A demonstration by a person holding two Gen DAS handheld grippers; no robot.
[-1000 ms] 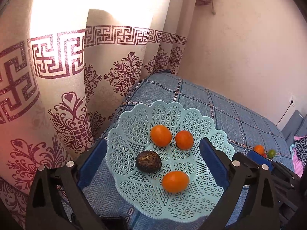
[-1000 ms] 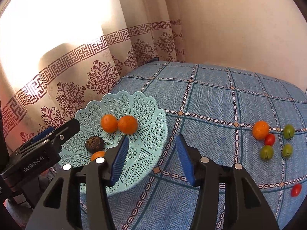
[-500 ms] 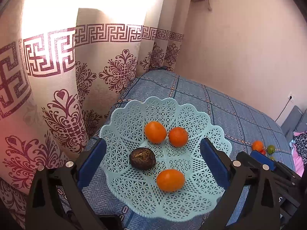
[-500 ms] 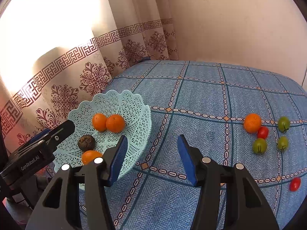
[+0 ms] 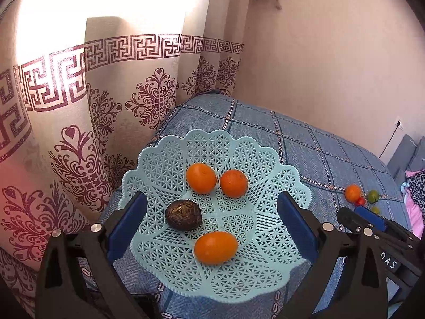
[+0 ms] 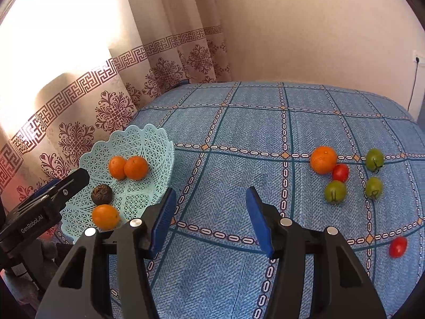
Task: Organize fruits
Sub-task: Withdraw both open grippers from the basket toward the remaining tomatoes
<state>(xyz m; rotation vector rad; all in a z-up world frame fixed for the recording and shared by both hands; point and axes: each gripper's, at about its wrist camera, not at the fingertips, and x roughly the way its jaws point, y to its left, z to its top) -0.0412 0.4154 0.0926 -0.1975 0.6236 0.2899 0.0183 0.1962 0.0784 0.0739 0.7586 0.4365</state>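
Observation:
A pale teal lattice basket [image 5: 170, 260] [image 6: 156, 146] sits at the bed's left edge and holds three orange fruits [image 5: 215, 247] [image 6: 135, 167] and one dark wrinkled fruit [image 5: 183, 214] [image 6: 101, 194]. My left gripper [image 5: 212, 223] hangs open above the basket with nothing between its fingers. My right gripper [image 6: 210, 219] is open over bare bedspread, right of the basket. On the right of the bed lie an orange [image 6: 323, 159] [image 5: 352, 193], three green fruits [image 6: 335, 191] and two small red ones [image 6: 340, 172], apart from both grippers.
The blue checked bedspread [image 6: 252, 127] covers the bed. A patterned curtain [image 5: 79, 111] hangs close behind and left of the basket. A plain wall [image 6: 305, 26] backs the bed, with a socket and cable [image 6: 417, 61] at right. Pink fabric [image 5: 415, 194] lies off the bed's right side.
Both grippers have drawn back and shifted right, so the basket sits further left in the right wrist view. The fruits have not moved and both grippers stay open.

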